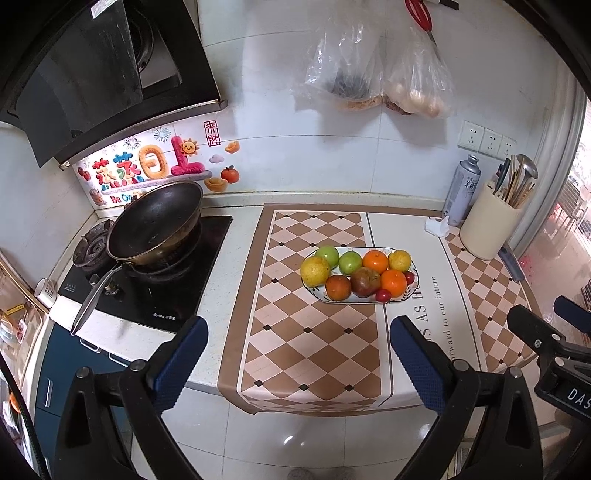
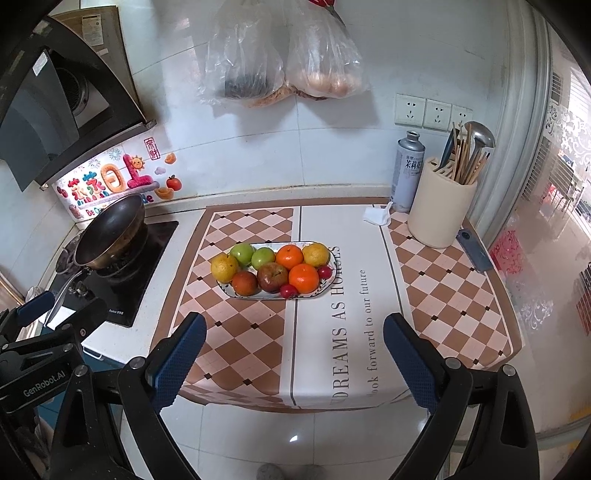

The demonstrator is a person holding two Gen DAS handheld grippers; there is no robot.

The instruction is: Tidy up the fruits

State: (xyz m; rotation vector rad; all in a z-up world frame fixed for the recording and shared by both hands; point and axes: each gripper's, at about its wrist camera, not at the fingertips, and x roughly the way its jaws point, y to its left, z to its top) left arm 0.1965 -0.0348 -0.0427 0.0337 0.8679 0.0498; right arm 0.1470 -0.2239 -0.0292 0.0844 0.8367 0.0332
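The left wrist view takes in more of the stove side: the whole black wok on its burner, its long handle reaching toward the counter edge, a white cup at the far left, and red scissors hanging on the wall tiles. The right wrist view shows more of the window side instead: the full run of the checked mat to the counter's right end, a dark flat bar lying beside the cream utensil holder, and the whole printed line on the mat's white strip. Both views show the oval plate in the middle of the mat, loaded with fruit: a yellow pear, two green apples, two oranges, a reddish apple, a dark orange fruit and small red cherries. A spray can and a crumpled tissue sit near the holder. The left gripper hangs over the mat's near edge with its blue fingers spread wide, nothing between them and touching nothing. The right gripper is likewise spread wide and empty, well short of the plate.
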